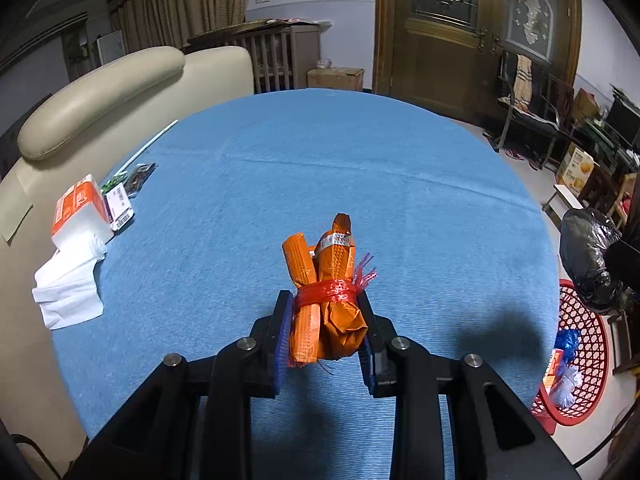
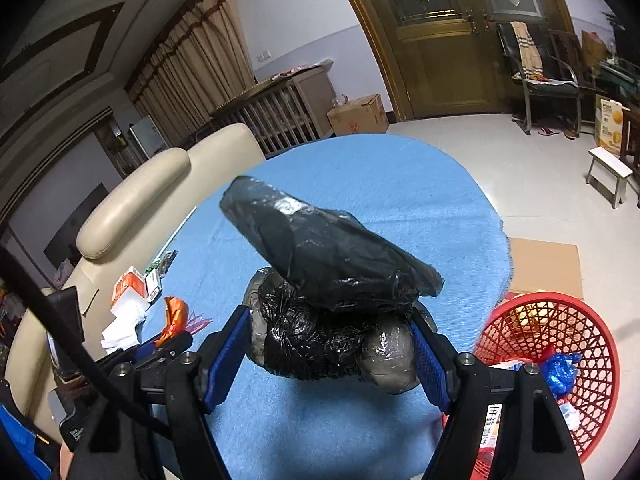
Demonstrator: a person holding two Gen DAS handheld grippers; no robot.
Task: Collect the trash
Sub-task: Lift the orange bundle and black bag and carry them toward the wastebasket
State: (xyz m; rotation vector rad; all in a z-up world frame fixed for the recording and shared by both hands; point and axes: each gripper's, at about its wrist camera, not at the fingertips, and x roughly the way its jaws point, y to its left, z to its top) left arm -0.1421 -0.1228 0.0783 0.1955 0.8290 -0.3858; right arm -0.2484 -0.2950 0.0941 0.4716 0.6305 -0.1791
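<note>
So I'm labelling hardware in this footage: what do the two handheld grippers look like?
The left gripper and right gripper match: black angular linkage frames, round silver pivot bolts, blue ribbed finger pads. A black cable crosses the right view, and a white printed label sits on the right frame.

Occluded, cropped and illegible regions in the two wrist views.

In the left wrist view the orange bundle [image 1: 326, 300] hides its lower end between the tongs; the red basket [image 1: 588, 320] is cut by the bench [image 1: 320, 168] edge and the black bag [image 1: 588, 256]. In the right wrist view the black bag [image 2: 332, 292] covers the bench [image 2: 360, 176] behind it, and the basket [image 2: 560, 332] contents are partly hidden. Label print [image 1: 120, 204] is too small to read.
</note>
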